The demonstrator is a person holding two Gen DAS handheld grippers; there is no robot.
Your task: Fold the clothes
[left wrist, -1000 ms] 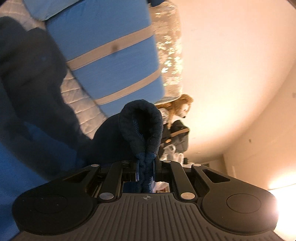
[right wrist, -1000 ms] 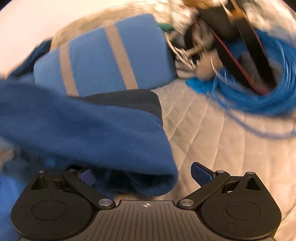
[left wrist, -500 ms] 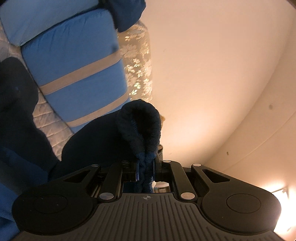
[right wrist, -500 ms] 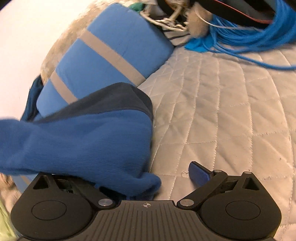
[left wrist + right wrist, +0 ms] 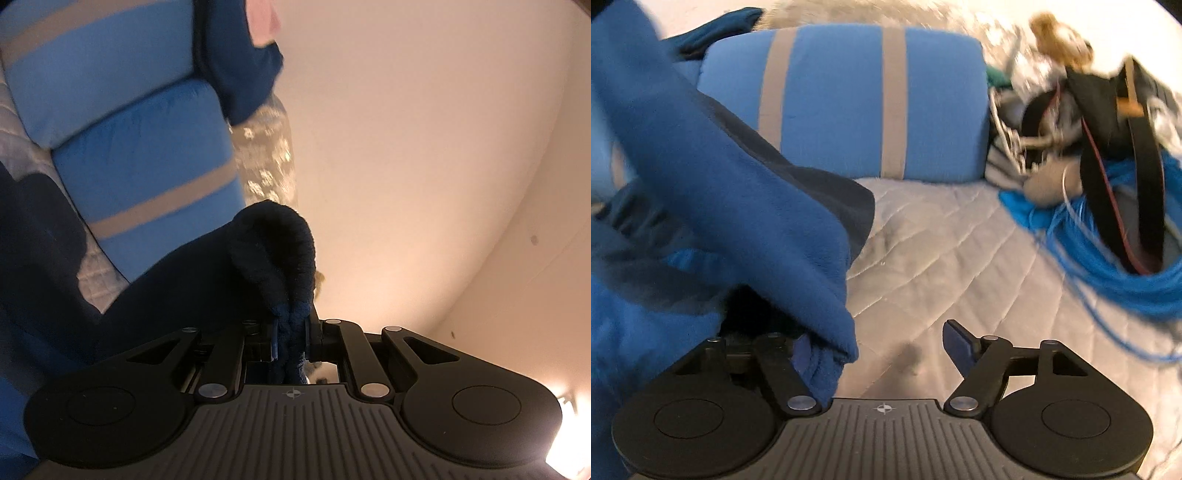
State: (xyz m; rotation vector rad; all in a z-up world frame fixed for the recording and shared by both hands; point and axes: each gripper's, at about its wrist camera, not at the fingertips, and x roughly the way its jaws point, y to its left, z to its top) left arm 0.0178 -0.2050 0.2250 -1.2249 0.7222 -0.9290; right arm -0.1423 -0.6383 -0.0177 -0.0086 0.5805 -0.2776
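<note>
Left claw (image 5: pixel 291 332) clamped on a dark knit cuff (image 5: pixel 277 251) of the blue fleece (image 5: pixel 713 206), raised level before the cream wall (image 5: pixel 406 147). Right claw (image 5: pixel 875 347) closing, fleece hem lying against its left pad only, over the quilted bed (image 5: pixel 945 258); striped pillow (image 5: pixel 842 99) behind, blue rope (image 5: pixel 1108 266) right

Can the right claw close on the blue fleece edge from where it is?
Probably yes. The right claw is closing with the blue fleece edge draped over one finger, already between the jaws; only bare quilt lies beyond.
</note>
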